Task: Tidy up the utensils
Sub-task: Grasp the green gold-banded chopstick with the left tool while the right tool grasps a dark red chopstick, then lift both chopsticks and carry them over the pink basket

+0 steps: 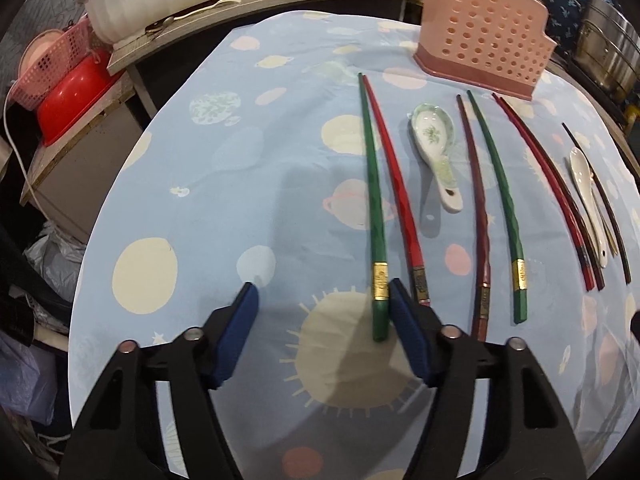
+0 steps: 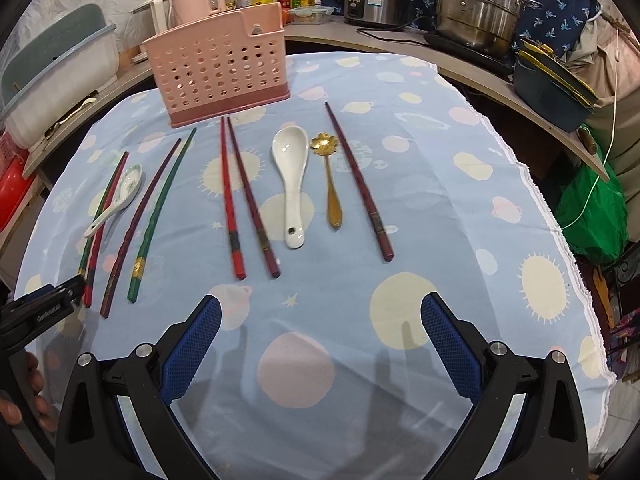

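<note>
left gripper (image 1: 322,306): wide open, your right pad touching the green chopstick (image 1: 374,208) by its gold band
right gripper (image 2: 320,320): open, empty, near edge
holder (image 2: 218,68): far edge, nothing in it yet
risk: closing now could nudge the stick into the red one (image 1: 394,184)

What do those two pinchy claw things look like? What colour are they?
Both grippers, left and right, look alike: black plastic arms shaped like a Y, with triangle cut-outs and round silver bolts at the joints. Each finger wears a blue pad with a bumpy grid pattern. In the right view, the left gripper's side carries small white lettering, too small to read.
</note>
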### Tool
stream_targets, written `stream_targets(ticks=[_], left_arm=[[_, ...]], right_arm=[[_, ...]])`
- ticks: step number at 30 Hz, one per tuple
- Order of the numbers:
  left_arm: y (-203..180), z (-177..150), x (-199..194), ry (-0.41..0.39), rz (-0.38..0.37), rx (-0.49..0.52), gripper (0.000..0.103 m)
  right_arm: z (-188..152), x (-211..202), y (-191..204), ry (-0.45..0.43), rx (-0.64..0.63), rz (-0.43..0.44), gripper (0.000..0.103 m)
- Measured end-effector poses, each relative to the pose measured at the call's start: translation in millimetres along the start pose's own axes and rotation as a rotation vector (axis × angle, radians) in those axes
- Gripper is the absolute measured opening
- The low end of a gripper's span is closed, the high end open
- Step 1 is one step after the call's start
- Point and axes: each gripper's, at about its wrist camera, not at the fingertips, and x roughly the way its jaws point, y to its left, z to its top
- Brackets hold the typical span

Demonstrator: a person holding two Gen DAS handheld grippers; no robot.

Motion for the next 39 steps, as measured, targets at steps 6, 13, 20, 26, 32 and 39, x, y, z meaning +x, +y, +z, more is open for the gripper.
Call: stream_targets(ticks=[6, 13, 20, 26, 32, 39], left_arm=[[-5, 0, -5, 0.011, -0.028, 0.023, 0.03], [-9, -1, -7, 0.027, -0.057, 0.03, 0.011], [-12, 1, -6, 0.04, -0.08, 0.024, 0.007], [-11, 2, -6, 0.043, -0.092, 0.02, 0.007], [-9, 1, -8, 0.045, -0.107, 0.014, 0.007], [-8, -4, -21, 0.031, -0.118, 0.011, 0.007]], right_arm=[[21, 15, -18, -0.02, 0.029, -0.017, 0.093], [38, 43, -34, -0.002, 0.018, -0.021, 0.066], [43, 64, -37, 0.029, 0.008, 0.013, 0.036], [44, 71, -33, 0.026, -0.002, 0.027, 0.02], [42, 68, -30, 0.026, -0.005, 0.047, 0.007], [35, 49, -32, 0.016, 0.012, 0.072, 0.007]])
